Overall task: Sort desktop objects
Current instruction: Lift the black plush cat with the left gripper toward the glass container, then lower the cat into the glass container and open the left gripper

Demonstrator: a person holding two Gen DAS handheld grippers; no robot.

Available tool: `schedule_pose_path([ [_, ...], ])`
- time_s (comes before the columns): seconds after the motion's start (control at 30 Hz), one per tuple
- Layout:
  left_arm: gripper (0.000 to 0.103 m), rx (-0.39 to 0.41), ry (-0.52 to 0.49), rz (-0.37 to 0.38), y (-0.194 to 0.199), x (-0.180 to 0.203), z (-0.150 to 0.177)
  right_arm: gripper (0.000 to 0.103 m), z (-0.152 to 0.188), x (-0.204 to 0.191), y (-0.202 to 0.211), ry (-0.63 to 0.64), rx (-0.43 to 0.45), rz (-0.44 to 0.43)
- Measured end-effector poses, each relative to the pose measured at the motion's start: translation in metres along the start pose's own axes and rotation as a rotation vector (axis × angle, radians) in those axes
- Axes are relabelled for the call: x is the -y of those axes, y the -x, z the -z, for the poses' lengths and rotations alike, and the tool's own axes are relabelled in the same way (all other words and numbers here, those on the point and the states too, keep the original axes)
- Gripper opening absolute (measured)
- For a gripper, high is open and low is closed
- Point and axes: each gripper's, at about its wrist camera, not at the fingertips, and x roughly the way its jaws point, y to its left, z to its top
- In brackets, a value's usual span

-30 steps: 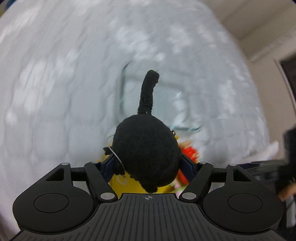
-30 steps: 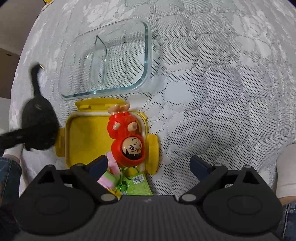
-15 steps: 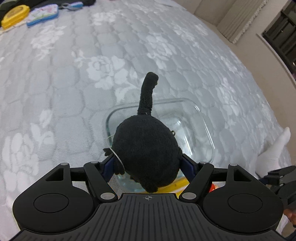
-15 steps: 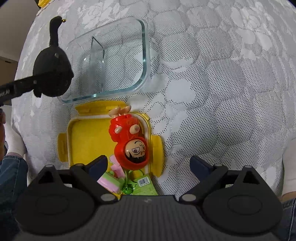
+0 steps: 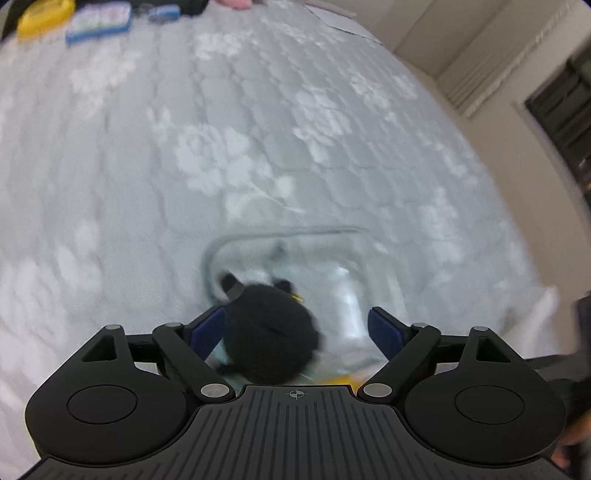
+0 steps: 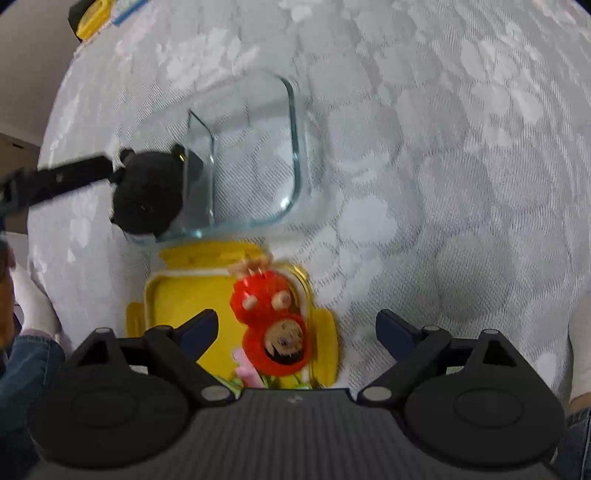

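A black plush toy [image 5: 271, 332] hangs over the near left corner of the clear glass container [image 5: 280, 234], blurred. It sits between the jaws of my left gripper [image 5: 295, 323], which are opening; the right pad stands well clear of it. In the right wrist view the same plush toy [image 6: 147, 192] is at the glass container's [image 6: 295, 147] left end. My right gripper [image 6: 297, 325] is open above a yellow lid [image 6: 177, 306] that carries a red doll figure [image 6: 271, 325], and nothing is gripped.
Pink and green bits [image 6: 243, 369] lie by the doll on the lid. A yellow item [image 5: 44, 14] and a blue tin [image 5: 99, 18] lie at the quilt's far edge. A person's socked foot [image 6: 33, 310] and jeans [image 6: 26, 369] border the left.
My left gripper carried the plush toy from beside the yellow lid to over the glass container, then spread its jaws. The toy has tipped and sunk lower. The right gripper barely moved.
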Motion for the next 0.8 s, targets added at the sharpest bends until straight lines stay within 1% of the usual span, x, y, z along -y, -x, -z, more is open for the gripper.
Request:
schedule_pose_path([
  [0.07,0.085,-0.008,0.008,0.046,-0.001,0.006,0.004,0.094,-0.001,-0.001,0.001,-0.002,-0.001,-0.005],
  [0.13,0.085,-0.010,-0.012,0.059,-0.005,0.014,0.006,0.094,-0.001,-0.001,-0.001,-0.006,-0.012,-0.007],
  [0.23,0.085,-0.031,-0.029,0.005,-0.021,0.015,0.007,0.094,0.001,0.000,-0.006,-0.006,-0.031,-0.003],
  [0.37,0.085,-0.077,0.005,-0.068,-0.044,-0.003,0.011,0.094,0.003,0.002,-0.006,-0.008,-0.040,-0.011],
  [0.4,0.080,-0.087,0.009,-0.089,-0.050,-0.007,0.013,0.094,0.003,0.002,-0.006,-0.011,-0.040,-0.012],
  [0.43,0.080,-0.093,0.012,-0.097,-0.053,-0.011,0.014,0.094,0.003,0.003,-0.006,-0.019,-0.044,-0.008],
  [0.5,0.081,-0.095,0.023,-0.080,-0.051,-0.015,0.012,0.094,0.003,0.003,-0.007,-0.029,-0.047,-0.008],
  [0.57,0.081,-0.059,0.052,-0.039,-0.037,-0.020,0.005,0.094,0.003,0.003,-0.005,-0.034,-0.044,-0.017],
  [0.6,0.081,-0.032,0.062,-0.038,-0.029,-0.023,0.001,0.094,0.003,0.003,-0.005,-0.033,-0.042,-0.022],
  [0.7,0.082,0.055,0.082,-0.099,-0.005,-0.034,-0.006,0.094,0.002,0.002,-0.003,-0.028,-0.034,-0.029],
  [0.73,0.082,0.070,0.117,-0.111,0.000,-0.043,-0.006,0.094,0.002,0.002,-0.003,-0.029,-0.035,-0.028],
  [0.8,0.087,0.072,0.259,-0.106,0.001,-0.067,-0.003,0.094,0.003,0.002,-0.004,-0.033,-0.041,-0.025],
])
